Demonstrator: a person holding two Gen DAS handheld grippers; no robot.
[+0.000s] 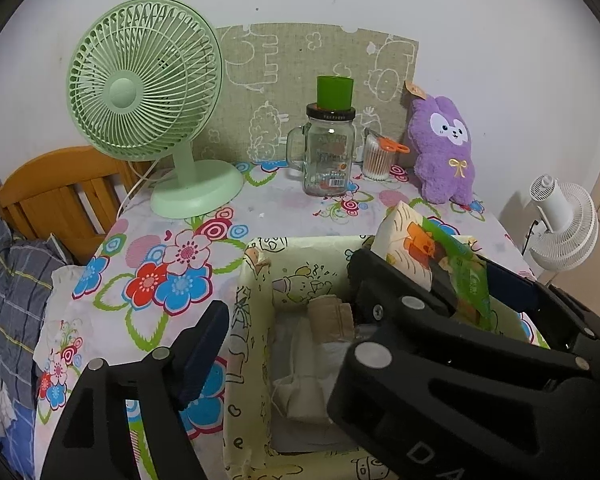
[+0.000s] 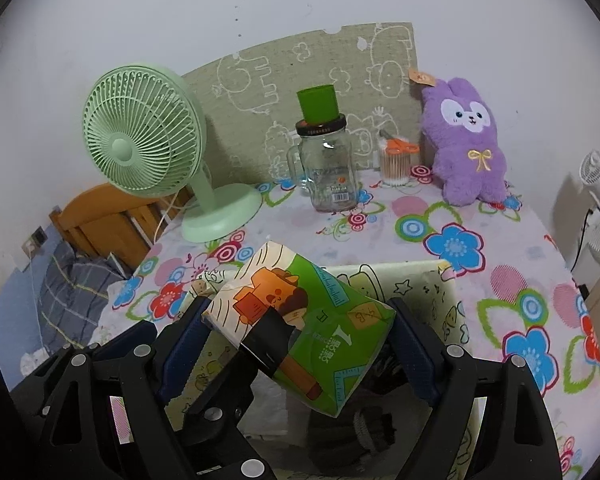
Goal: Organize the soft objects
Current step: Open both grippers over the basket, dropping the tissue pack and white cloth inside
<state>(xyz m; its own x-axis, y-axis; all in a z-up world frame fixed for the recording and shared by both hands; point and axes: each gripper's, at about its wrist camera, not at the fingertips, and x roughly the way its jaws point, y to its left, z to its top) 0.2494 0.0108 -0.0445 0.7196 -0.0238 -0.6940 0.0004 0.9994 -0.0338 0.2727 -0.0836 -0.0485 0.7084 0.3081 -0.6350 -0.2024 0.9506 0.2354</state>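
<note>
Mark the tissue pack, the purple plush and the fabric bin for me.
tissue pack (image 2: 300,320), right wrist view, on its printed top face.
purple plush (image 1: 444,152), left wrist view, on its belly.
fabric bin (image 1: 256,280), left wrist view, on its left wall.

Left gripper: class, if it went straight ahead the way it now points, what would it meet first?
Probably the fabric box: the left gripper straddles its left wall, one finger outside, one over the inside. Beyond lies the floral tablecloth, then the glass jar. Depth is uncertain.
</note>
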